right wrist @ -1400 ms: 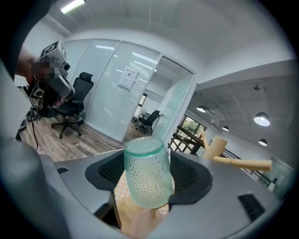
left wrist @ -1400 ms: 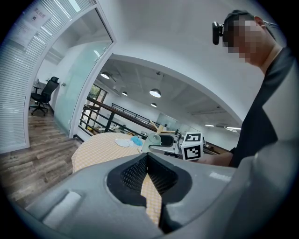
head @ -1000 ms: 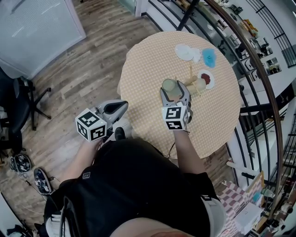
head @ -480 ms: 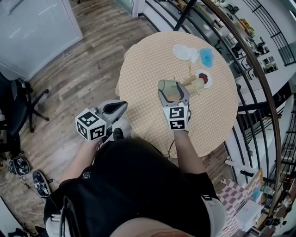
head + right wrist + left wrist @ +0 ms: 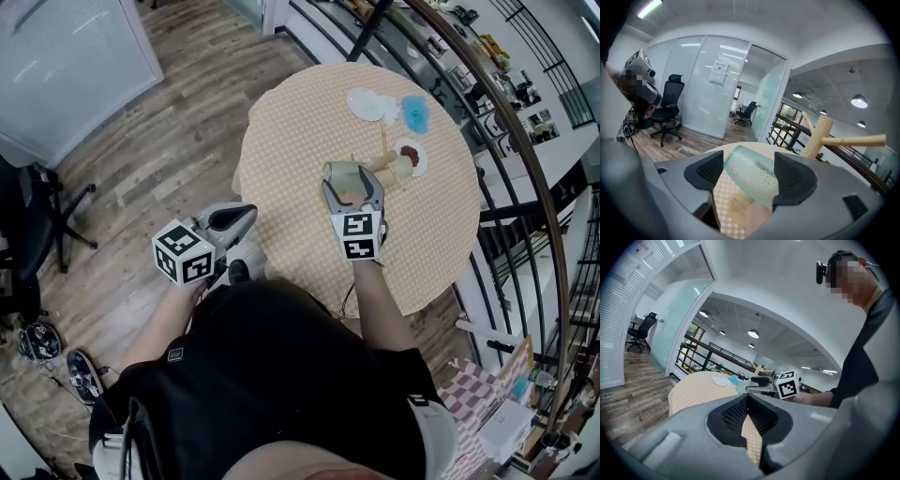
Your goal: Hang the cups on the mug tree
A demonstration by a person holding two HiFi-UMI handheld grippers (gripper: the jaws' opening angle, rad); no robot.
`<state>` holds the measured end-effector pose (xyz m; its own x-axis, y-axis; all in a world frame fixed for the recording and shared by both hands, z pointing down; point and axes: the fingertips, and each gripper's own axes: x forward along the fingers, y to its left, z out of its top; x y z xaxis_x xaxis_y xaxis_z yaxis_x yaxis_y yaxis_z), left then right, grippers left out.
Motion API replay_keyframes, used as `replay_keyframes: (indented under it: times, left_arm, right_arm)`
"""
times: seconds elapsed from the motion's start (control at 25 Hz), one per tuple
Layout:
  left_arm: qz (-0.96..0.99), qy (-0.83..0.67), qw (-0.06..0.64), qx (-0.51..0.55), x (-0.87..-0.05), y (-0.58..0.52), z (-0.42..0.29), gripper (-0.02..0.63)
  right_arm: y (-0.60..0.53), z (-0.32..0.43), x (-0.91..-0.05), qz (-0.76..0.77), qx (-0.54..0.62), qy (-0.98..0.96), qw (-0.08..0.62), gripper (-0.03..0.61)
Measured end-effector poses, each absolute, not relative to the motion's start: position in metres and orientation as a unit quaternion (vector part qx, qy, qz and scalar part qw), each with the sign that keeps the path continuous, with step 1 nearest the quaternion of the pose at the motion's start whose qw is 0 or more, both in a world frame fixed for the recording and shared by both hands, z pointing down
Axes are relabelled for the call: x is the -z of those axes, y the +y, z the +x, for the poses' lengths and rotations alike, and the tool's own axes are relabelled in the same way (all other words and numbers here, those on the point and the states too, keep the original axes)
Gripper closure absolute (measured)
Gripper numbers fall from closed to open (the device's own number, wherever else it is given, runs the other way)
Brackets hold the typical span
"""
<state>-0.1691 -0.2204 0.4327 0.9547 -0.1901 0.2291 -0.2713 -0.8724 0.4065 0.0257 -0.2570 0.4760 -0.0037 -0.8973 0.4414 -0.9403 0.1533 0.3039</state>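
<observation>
Jaws of right gripper (image 5: 749, 174), just opened, stand apart with green cup (image 5: 754, 182) between.

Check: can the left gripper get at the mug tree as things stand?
Probably not directly. The left gripper, shut, sits off the near edge of the table, and the right gripper, jaws just opening around the green cup, stands between it and the mug tree.
</observation>
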Motion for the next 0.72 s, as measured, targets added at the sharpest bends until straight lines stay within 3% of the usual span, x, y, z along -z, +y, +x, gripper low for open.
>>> replay_keyframes:
  times: [0.72]
  left_arm:
    - [0.962,-0.118,0.229,-0.094,-0.440,-0.228,-0.165,0.607]
  right_arm:
    - [-0.256,0.036,-0.491,0.638,-0.098,-0.724,0.242,0.222]
